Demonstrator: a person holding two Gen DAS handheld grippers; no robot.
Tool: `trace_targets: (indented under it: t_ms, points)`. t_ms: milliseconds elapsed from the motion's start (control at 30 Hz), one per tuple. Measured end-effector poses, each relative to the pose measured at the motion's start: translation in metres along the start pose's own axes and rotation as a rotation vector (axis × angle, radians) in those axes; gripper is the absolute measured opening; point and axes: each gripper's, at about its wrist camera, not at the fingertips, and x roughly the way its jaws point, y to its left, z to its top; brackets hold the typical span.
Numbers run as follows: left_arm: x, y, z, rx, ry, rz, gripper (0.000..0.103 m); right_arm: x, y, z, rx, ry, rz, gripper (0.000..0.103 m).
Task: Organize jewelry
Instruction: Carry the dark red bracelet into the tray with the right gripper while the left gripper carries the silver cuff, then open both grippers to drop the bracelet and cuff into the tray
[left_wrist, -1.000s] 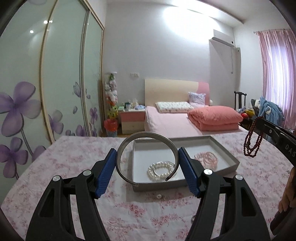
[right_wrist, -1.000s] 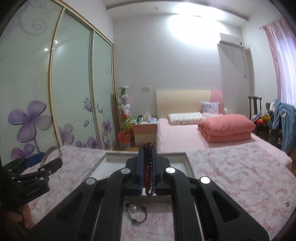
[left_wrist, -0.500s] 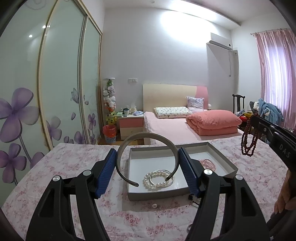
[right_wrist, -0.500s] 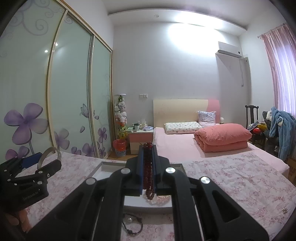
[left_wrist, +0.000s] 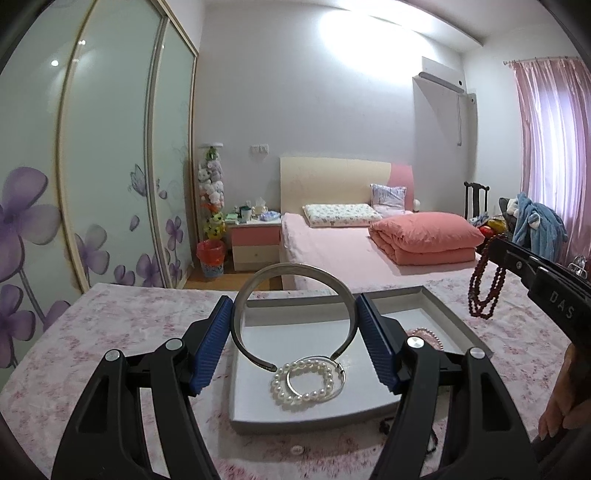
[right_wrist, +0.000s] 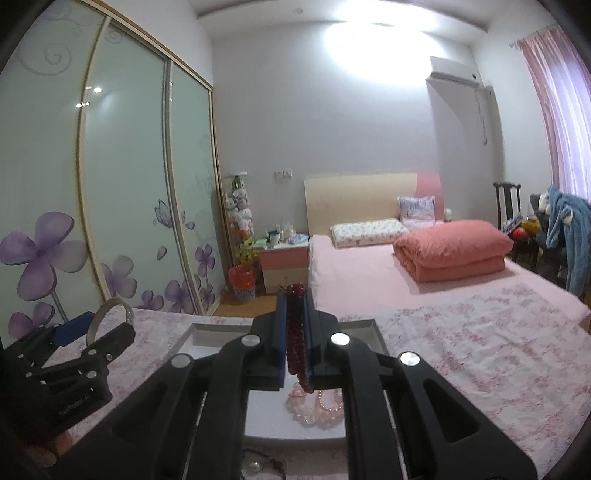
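Gripping a silver bangle between its blue pads, the left tool hangs over the grey tray on the bench; pearls lie inside; the right tool is clenched on dangling red beads above pink beads.

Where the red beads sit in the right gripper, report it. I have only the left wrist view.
Observer: The red bead strand runs lengthwise between the blue pads of the right gripper, and the jaws are closed on it.
Operator: Tell me what lies under it.
Observer: Pink bracelets lie in the tray, just below the hanging end of the strand.
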Motion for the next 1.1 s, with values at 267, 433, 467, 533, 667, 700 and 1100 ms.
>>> trace_targets:
  t_ms: [267, 433, 467, 533, 667, 700, 1100]
  points:
    - [0.05, -0.005, -0.016, -0.021, 0.126, -0.022, 0.068, 0.059, -0.012, -0.019, 0.032, 0.129, 0.009, 0.009]
    - [0.071, -0.007, -0.025, -0.025, 0.204, -0.041, 0.068, 0.089, -0.021, -0.033, 0.076, 0.23, 0.021, 0.009]
    - [0.073, -0.008, -0.026, -0.027, 0.216, -0.044, 0.068, 0.093, -0.023, -0.035, 0.085, 0.244, 0.024, 0.009]
    - [0.079, -0.009, -0.028, -0.033, 0.238, -0.053, 0.068, 0.1, -0.026, -0.04, 0.101, 0.271, 0.028, 0.009]
    - [0.088, -0.011, -0.031, -0.038, 0.274, -0.069, 0.068, 0.108, -0.029, -0.046, 0.119, 0.305, 0.035, 0.012]
    - [0.089, -0.012, -0.031, -0.038, 0.278, -0.071, 0.068, 0.108, -0.028, -0.046, 0.118, 0.308, 0.03, 0.012]
    - [0.053, 0.019, -0.007, -0.075, 0.169, 0.001, 0.075, 0.071, -0.038, -0.038, 0.145, 0.26, 0.015, 0.041]
